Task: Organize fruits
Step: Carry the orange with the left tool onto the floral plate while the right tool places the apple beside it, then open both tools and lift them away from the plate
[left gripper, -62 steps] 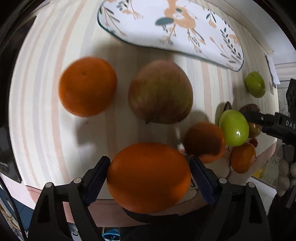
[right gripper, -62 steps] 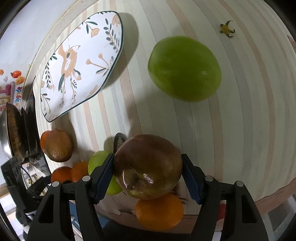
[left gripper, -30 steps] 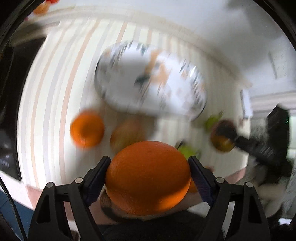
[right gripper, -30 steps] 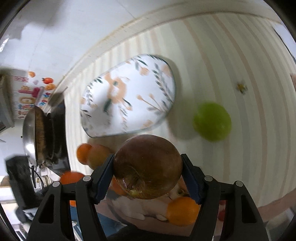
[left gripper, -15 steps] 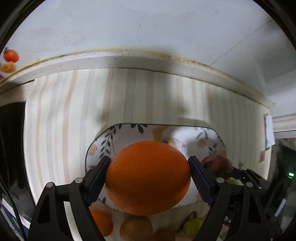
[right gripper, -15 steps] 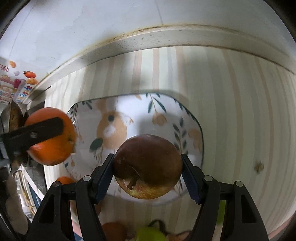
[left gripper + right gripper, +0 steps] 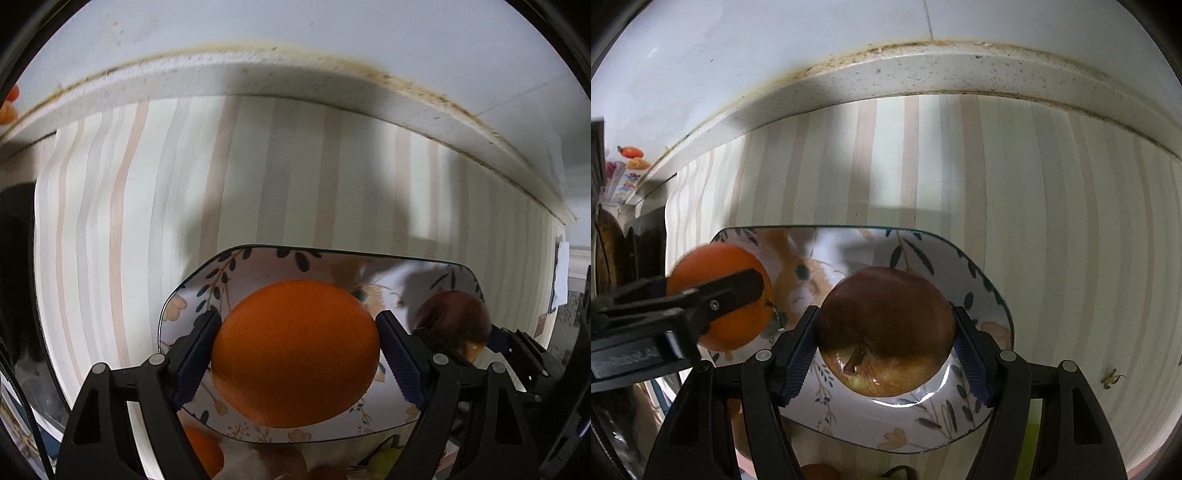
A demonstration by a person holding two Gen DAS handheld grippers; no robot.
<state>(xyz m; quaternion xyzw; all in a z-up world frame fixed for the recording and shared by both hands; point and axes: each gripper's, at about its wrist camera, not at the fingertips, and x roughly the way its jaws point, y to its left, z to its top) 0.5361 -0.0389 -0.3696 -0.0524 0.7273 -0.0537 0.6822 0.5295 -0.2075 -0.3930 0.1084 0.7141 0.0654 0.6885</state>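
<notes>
1. The left gripper (image 7: 295, 354) was clamped on an orange (image 7: 295, 354), pointing about straight down over the left part of the plate (image 7: 258, 258). The plate lay directly beneath the fruit.
2. The right gripper (image 7: 884, 332) was clamped on a dark red apple (image 7: 884, 328), stem toward the camera, over the plate's right half (image 7: 982, 295). In that view the orange (image 7: 720, 295) sat just left of the apple, apart from it.
3. Key relation: both fruits were straight above the plate, side by side along its long axis. My read: the next move was a short drop and release, each arm on its own half.
4. Not resolvable: whether either fruit was touching the plate. Each fruit hid the spot under it.
5. More fruit lay past the plate's near edge, an orange one (image 7: 205, 454) and a green one (image 7: 384, 458), both cut off by the gripper arms and the frame edge. Count unclear.
6. A small dried scrap (image 7: 1112, 378) lay on the striped tabletop (image 7: 1052, 221) right of the plate, too small to identify.
</notes>
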